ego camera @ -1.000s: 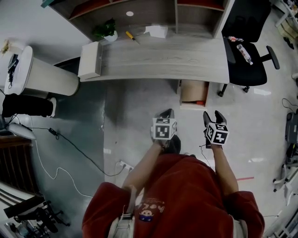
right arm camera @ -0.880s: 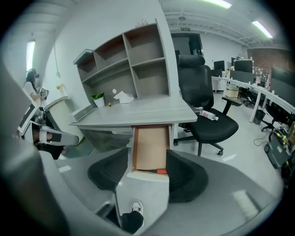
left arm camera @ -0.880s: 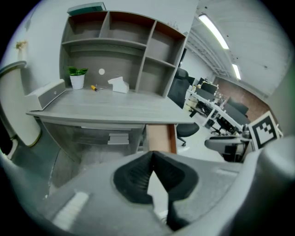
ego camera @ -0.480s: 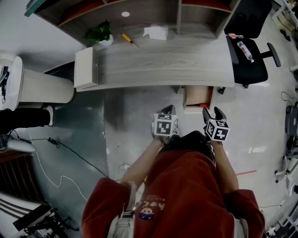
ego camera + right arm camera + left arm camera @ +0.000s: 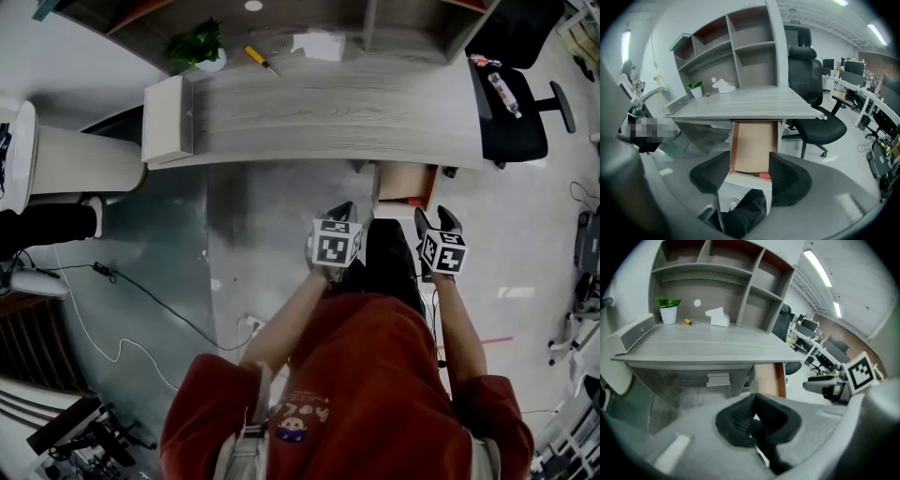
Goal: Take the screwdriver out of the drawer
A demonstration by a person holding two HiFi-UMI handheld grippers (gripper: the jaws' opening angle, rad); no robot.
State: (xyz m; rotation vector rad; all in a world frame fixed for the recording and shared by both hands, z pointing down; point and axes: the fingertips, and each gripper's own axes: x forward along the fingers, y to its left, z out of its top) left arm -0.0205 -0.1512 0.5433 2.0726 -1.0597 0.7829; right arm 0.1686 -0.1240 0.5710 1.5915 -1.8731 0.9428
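Observation:
A wooden drawer [image 5: 404, 180] stands pulled open under the grey desk [image 5: 319, 117]. At its front end lies a screwdriver [image 5: 763, 175] with an orange handle, which in the head view is only an orange speck [image 5: 402, 200]. My right gripper [image 5: 750, 161] is open, with nothing in it, and looks straight down the drawer [image 5: 754, 138] from just in front of it. My left gripper [image 5: 753, 399] is shut on nothing, to the drawer's left. In the head view, left gripper [image 5: 342, 212] and right gripper [image 5: 435, 220] hover over the floor near the drawer front.
A yellow screwdriver [image 5: 260, 59], a potted plant [image 5: 197, 47] and a white box [image 5: 319, 44] sit on the desk's far side. A black office chair [image 5: 511, 103] stands right of the drawer. A cable [image 5: 122, 319] crosses the floor at left. My dark trouser leg [image 5: 389, 258] is between the grippers.
I have stepped toward the desk; a trouser leg has come forward between the grippers. Both grippers are now nearer the open drawer, and their jaws are unchanged.

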